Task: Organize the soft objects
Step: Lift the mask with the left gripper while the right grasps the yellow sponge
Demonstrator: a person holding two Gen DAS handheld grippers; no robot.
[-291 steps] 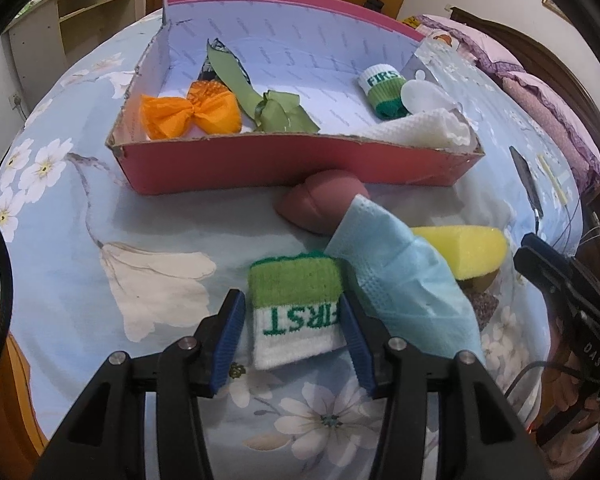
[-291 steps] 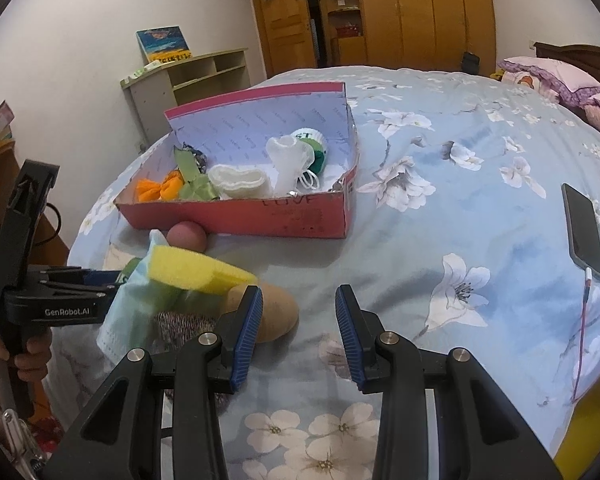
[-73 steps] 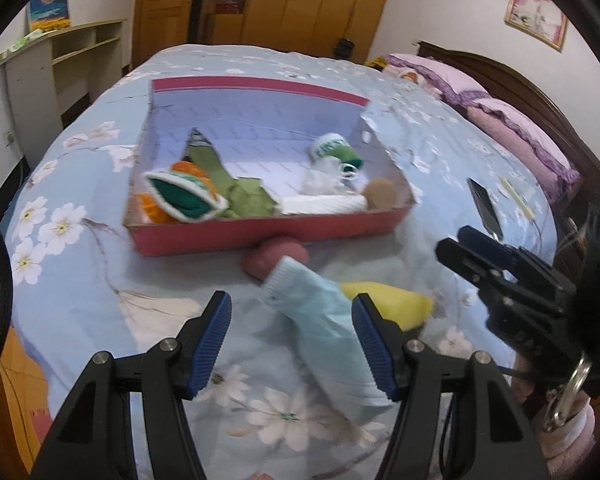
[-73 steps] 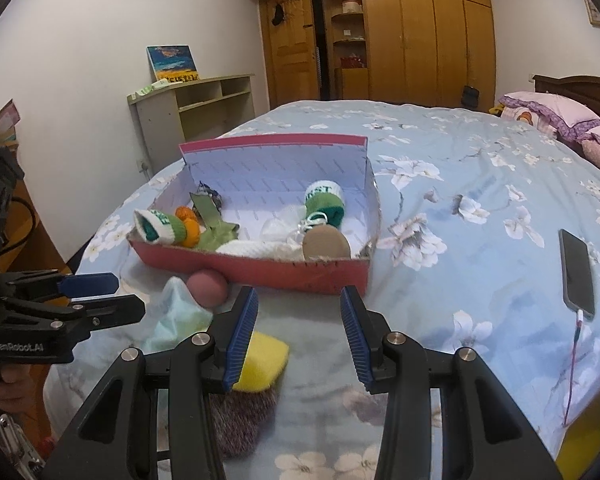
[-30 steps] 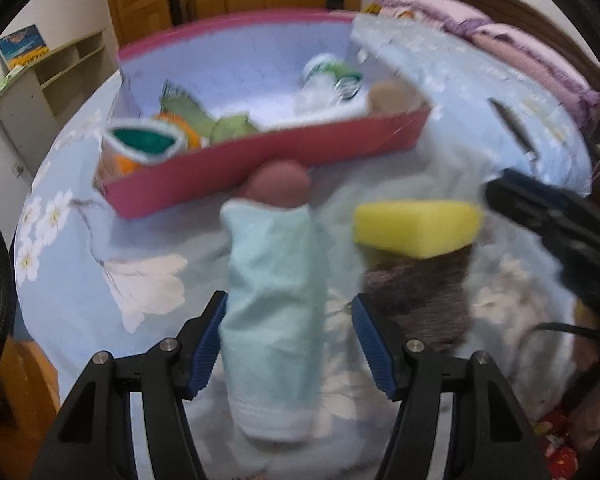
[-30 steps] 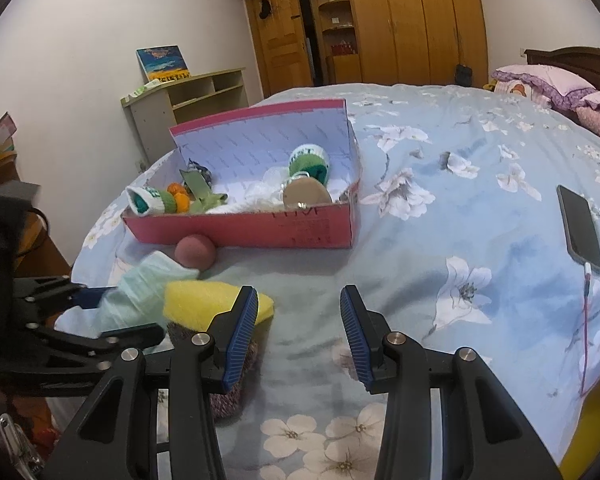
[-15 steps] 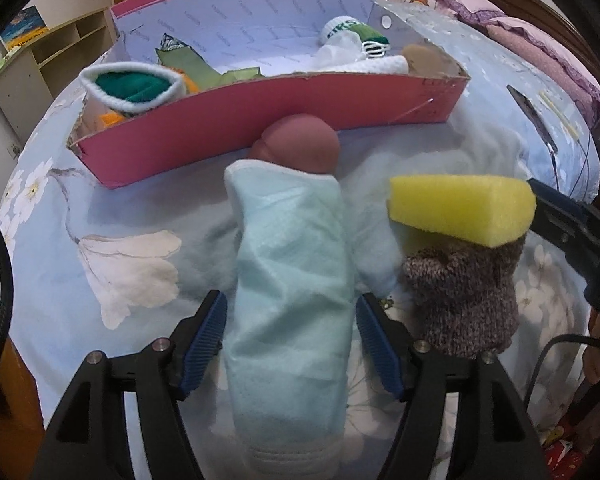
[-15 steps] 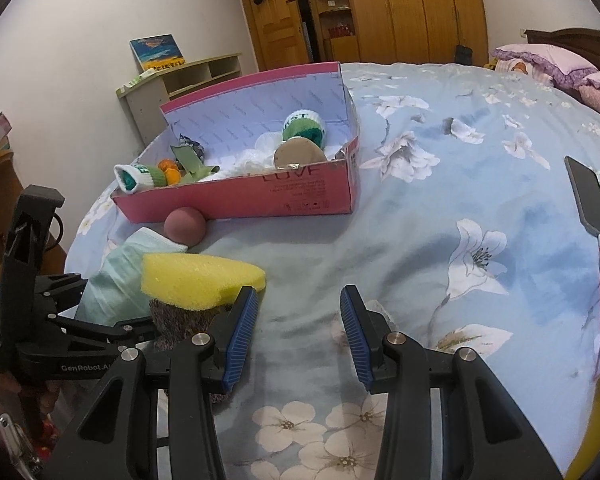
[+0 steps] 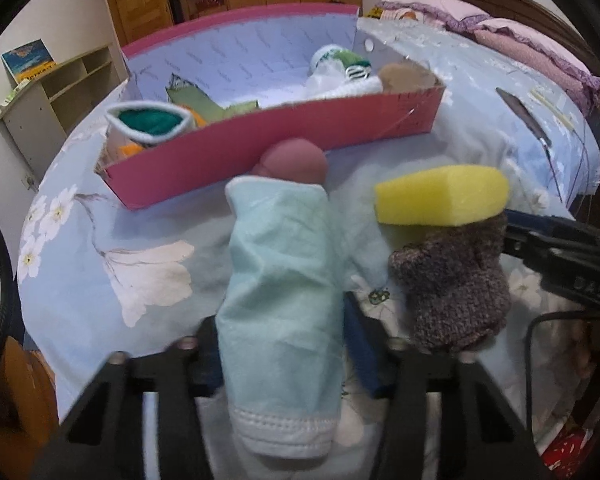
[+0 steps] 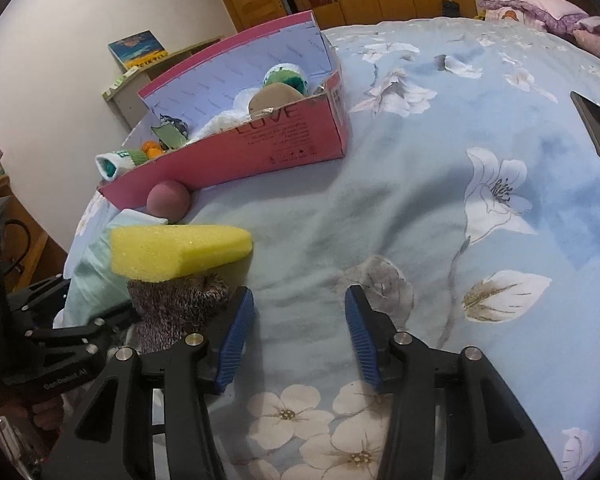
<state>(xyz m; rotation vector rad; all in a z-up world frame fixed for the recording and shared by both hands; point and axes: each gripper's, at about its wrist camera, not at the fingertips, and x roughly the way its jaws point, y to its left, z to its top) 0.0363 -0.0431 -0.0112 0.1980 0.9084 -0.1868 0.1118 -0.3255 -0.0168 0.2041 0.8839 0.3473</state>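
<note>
A pale blue-green cloth (image 9: 280, 300) lies on the bed in the left wrist view. My left gripper (image 9: 280, 356) has closed its jaws on the cloth's near end. A yellow sponge (image 9: 440, 196) rests on a brown knitted piece (image 9: 456, 292) to the right. A dark pink ball (image 9: 294, 160) lies against the pink box (image 9: 280, 140), which holds wristbands, bows and white cloths. My right gripper (image 10: 298, 324) is open and empty over the bedspread, right of the sponge (image 10: 180, 252) and knitted piece (image 10: 176, 304).
A phone (image 10: 596, 128) with a cable lies on the bed at the right. Pillows (image 9: 500, 36) are at the far end. A shelf unit (image 9: 48, 100) stands beyond the bed's left edge. The flowered bedspread (image 10: 440, 220) stretches right of the box (image 10: 260, 148).
My left gripper has pushed forward over the pale cloth and its jaws have closed in on it. My right gripper has moved lower and closer to the sponge, still open.
</note>
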